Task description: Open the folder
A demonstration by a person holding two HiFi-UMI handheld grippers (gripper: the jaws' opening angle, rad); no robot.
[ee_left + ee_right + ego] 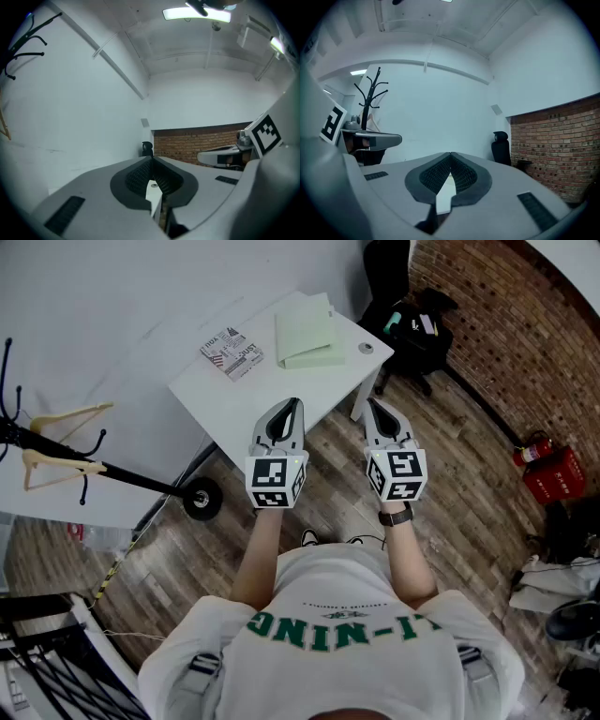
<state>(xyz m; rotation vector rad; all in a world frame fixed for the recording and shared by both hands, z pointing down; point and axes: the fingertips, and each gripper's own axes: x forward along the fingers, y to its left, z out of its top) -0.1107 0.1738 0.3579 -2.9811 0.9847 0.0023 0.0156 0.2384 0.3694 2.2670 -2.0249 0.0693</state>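
A pale green folder lies closed at the far side of a small white table. Both grippers are held level over the table's near edge, well short of the folder. My left gripper is shut with nothing in it, its tips touching. My right gripper is also shut and empty, hanging just beyond the table's right corner. Each gripper shows at the side of the other's view. The gripper views show only a sliver of white table between the pads; the folder is not seen there.
A printed sheet lies left of the folder and a small round object to its right. A black chair stands behind the table by the brick wall. A coat rack lies at the left, and a fire extinguisher at the right.
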